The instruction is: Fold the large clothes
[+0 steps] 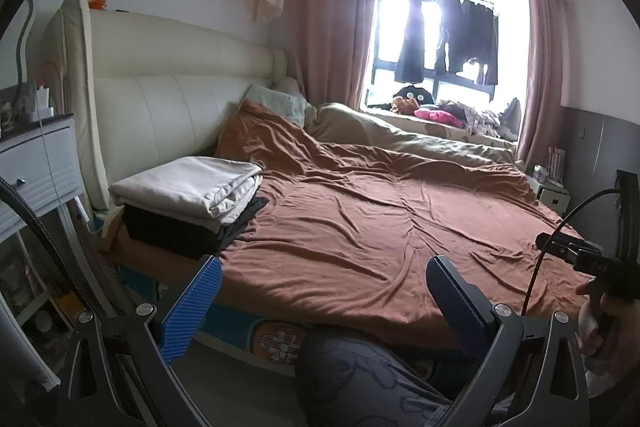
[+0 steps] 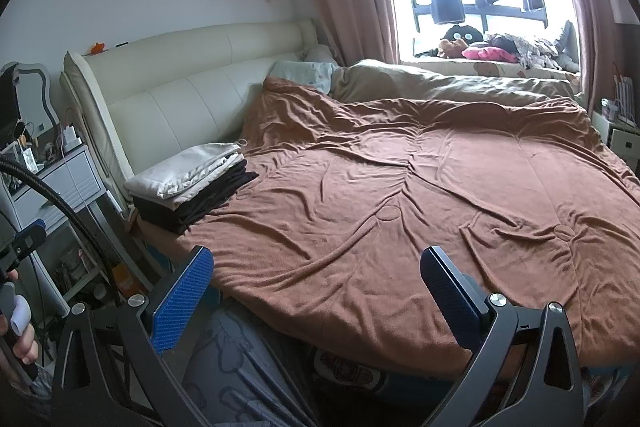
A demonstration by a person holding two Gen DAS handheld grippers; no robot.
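Left claw (image 1: 324, 269): I see its two blue-padded fingers spread wide apart, nothing between them; it hangs over the near edge of the bed.
Right claw (image 2: 316, 259): also wide apart and empty, over the same near edge of the bed.
Folded clothes (image 1: 188, 201): a neat stack at the near left corner of the bed, just beside the cream headboard (image 1: 168, 99); a cream piece lies on top and dark pieces under it. Both claws are well apart from it.
Bed cover (image 1: 360, 219): a brown blanket, wrinkled, spread over most of the bed; a beige duvet (image 1: 400, 139) lies bunched behind it, near the window.
Window (image 1: 440, 27): dark garments hang in front of the bright glass.
Person: a leg in patterned grey trousers (image 2: 240, 367) shows below the claws.
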